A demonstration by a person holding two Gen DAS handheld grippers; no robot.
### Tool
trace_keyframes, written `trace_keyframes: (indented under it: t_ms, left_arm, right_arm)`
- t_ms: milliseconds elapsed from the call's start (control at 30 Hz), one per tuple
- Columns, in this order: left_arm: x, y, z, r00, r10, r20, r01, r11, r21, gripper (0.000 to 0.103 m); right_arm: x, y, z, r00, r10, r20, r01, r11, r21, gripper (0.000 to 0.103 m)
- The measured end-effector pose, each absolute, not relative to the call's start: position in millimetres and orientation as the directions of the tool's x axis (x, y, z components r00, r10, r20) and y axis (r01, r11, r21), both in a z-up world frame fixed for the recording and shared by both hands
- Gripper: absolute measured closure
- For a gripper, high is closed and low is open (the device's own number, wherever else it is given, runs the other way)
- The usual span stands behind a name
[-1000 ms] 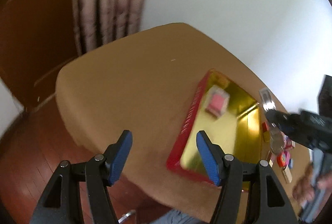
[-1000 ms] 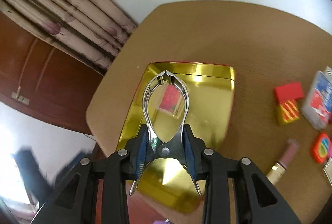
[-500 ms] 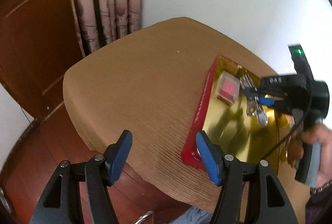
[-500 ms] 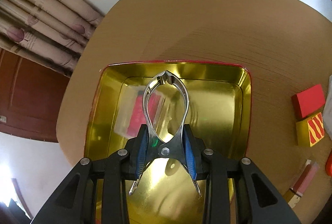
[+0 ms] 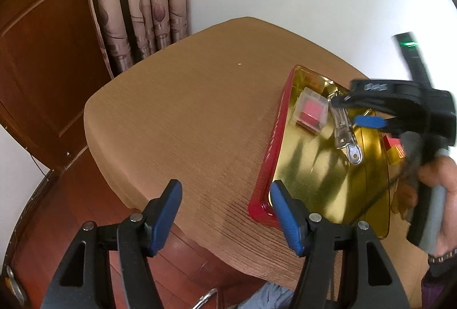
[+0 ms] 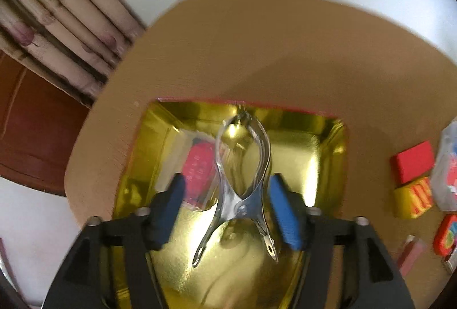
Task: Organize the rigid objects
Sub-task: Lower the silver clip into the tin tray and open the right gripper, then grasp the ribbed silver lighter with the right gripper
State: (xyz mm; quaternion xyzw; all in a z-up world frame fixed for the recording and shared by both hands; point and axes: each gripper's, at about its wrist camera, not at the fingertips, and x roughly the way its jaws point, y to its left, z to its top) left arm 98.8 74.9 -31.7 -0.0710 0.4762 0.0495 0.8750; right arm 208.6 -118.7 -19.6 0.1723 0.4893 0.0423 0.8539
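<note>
The right gripper (image 6: 227, 207) hung over the gold tray (image 6: 328, 166) with its jaws spread wide, the blue pads (image 6: 285, 213) standing clear of the metal clip (image 6: 242, 189) on both sides. The clip lay between them, its closed tip pointing toward the tray's far wall and its two handle ends splayed toward the camera; whether it rested on the tray floor or was in the air could not be told from this blurred view. In the left wrist view the same clip (image 5: 344, 131) showed low over the tray (image 5: 314, 174), just beside the clear box with a red insert (image 5: 310, 114) that sat in the tray's far part, and the right gripper (image 5: 368, 120) reached in above it, held by the person's hand (image 5: 440, 183). The left gripper (image 5: 225, 216) hovered near the front edge of the worktop (image 5: 185, 114), jaws wide apart and holding nothing, its right pad just in front of the tray's red rim. On the worktop to the right of the tray sat a red block (image 6: 412, 161) against a yellow block (image 6: 412, 199), with a clear packet (image 6: 447, 166) beside them.
</note>
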Motion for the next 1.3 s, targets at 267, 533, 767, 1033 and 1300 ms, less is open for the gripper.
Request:
trace_keyframes:
  t_ms: [267, 533, 767, 1033, 1300]
  left_arm:
    - [94.7, 63.1, -30.3, 0.543, 0.038, -0.839, -0.127, 0.991, -0.037, 0.037]
    - [79.9, 34.1, -10.8, 0.586, -0.003, -0.810, -0.015, 1.000, -0.015, 0.037]
    - [62.9, -16.5, 4.8, 0.585, -0.059, -0.809, 0.097, 0.995, -0.003, 0.037]
    - [55.4, -65.0, -2.2, 0.521, -0.123, -0.844, 0.180, 0.983, -0.032, 0.037]
    - [54.2, -107.0, -2.8, 0.521, -0.112, -0.846, 0.275, 0.961, 0.042, 0.037]
  right_arm:
    - [62.7, -193.9, -10.5, 0.650, 0.268, -0.711, 0.002, 0.935, 0.354, 0.025]
    - [-21.6, -321.0, -38.7, 0.536, 0.004, -0.844, 0.017, 1.000, 0.016, 0.033]
    - [-6.0, -365.7, -59.6, 0.436, 0.016, -0.900, -0.036, 0.999, 0.001, 0.048]
    - [22.5, -356.7, -77.0, 0.393, 0.067, -0.917, -0.099, 0.995, 0.030, 0.057]
    - [51.6, -337.4, -88.7, 0.325, 0.099, -0.940, -0.173, 0.984, 0.043, 0.058]
